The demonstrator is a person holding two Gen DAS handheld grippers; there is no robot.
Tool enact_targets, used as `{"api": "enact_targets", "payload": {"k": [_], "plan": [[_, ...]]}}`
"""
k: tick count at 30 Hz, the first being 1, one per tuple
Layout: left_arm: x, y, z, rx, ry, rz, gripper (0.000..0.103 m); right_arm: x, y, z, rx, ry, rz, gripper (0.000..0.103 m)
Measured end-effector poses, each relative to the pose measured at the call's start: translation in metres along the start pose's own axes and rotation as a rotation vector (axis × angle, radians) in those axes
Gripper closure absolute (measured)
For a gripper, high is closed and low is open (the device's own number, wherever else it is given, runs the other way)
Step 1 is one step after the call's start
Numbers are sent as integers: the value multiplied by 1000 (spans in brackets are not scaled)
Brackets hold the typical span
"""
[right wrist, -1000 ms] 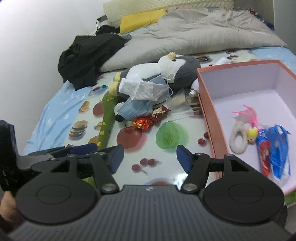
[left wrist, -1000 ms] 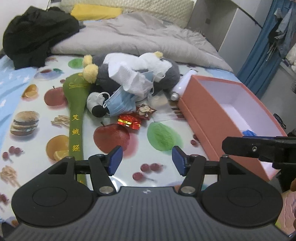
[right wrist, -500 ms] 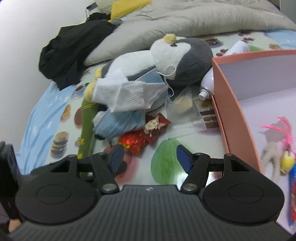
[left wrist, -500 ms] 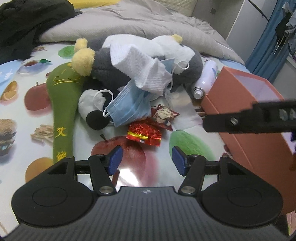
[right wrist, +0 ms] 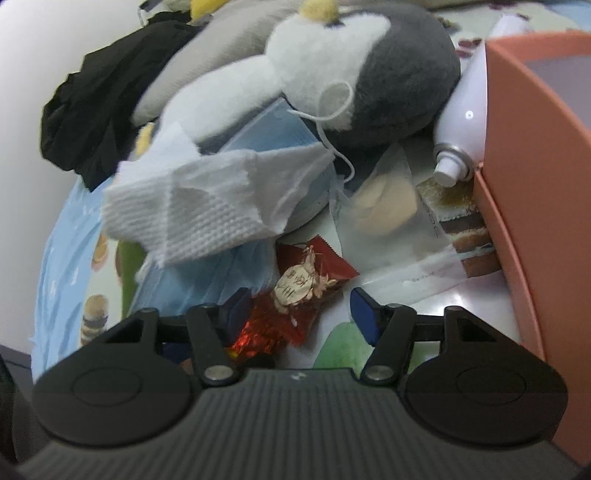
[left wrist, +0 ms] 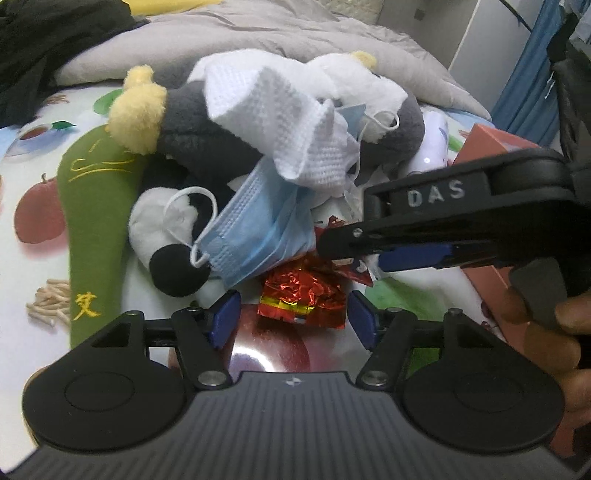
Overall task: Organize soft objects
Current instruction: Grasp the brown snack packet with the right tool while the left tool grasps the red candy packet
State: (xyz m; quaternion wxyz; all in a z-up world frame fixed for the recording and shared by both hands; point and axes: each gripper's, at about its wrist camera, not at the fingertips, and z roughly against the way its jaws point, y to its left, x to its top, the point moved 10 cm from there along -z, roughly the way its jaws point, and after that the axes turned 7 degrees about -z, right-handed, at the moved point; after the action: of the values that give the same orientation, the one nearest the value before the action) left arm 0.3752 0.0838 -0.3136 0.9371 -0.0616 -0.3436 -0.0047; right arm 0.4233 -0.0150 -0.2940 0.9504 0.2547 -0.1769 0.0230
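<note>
A grey-and-white penguin plush (left wrist: 207, 136) (right wrist: 369, 74) lies on the fruit-print sheet under a white cloth (left wrist: 280, 122) (right wrist: 192, 206) and a blue face mask (left wrist: 258, 229) (right wrist: 207, 280). A shiny red foil wrapper (left wrist: 306, 295) (right wrist: 255, 332) sits between the fingers of my left gripper (left wrist: 294, 319), whose jaws are opening and touch nothing. My right gripper (right wrist: 300, 312) (left wrist: 354, 251) reaches in from the right. Its jaws are closing around a dark red snack packet (right wrist: 306, 280), with the pads still apart from it.
A long green plush (left wrist: 92, 206) and a small white-and-black plush (left wrist: 162, 236) lie to the left. A salmon box (right wrist: 535, 147) stands on the right, a white spray bottle (right wrist: 465, 122) against it, a clear packet (right wrist: 384, 206) beside. Black clothes (right wrist: 92, 110) and a grey duvet (left wrist: 295, 33) lie behind.
Both grippers have come down and forward, close to the pile. The right gripper has slid in across the left wrist view, over the red wrappers.
</note>
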Motion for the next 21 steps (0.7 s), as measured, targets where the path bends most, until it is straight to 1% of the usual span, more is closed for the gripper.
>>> {"api": "enact_targets", "payload": {"k": [2, 3, 4, 7, 13, 21], "plan": [[0, -1, -3, 0, -6, -4, 37, 0, -4, -5, 5, 8, -30, 49], [1, -2, -4, -4, -7, -3, 41, 2, -4, -6, 1, 0, -26, 53], [1, -4, -4, -13, -10, -4, 44, 2, -5, -6, -4, -3, -19, 55], [2, -7, -3, -7, -22, -12, 46, 2, -4, -4, 2, -2, -11, 57], [-1, -8, 6, -15, -15, 18, 46, -3, -4, 11, 0, -7, 7, 59], [-12, -18, 33, -24, -1, 51, 46, -24, -8, 45, -30, -11, 40, 59]]}}
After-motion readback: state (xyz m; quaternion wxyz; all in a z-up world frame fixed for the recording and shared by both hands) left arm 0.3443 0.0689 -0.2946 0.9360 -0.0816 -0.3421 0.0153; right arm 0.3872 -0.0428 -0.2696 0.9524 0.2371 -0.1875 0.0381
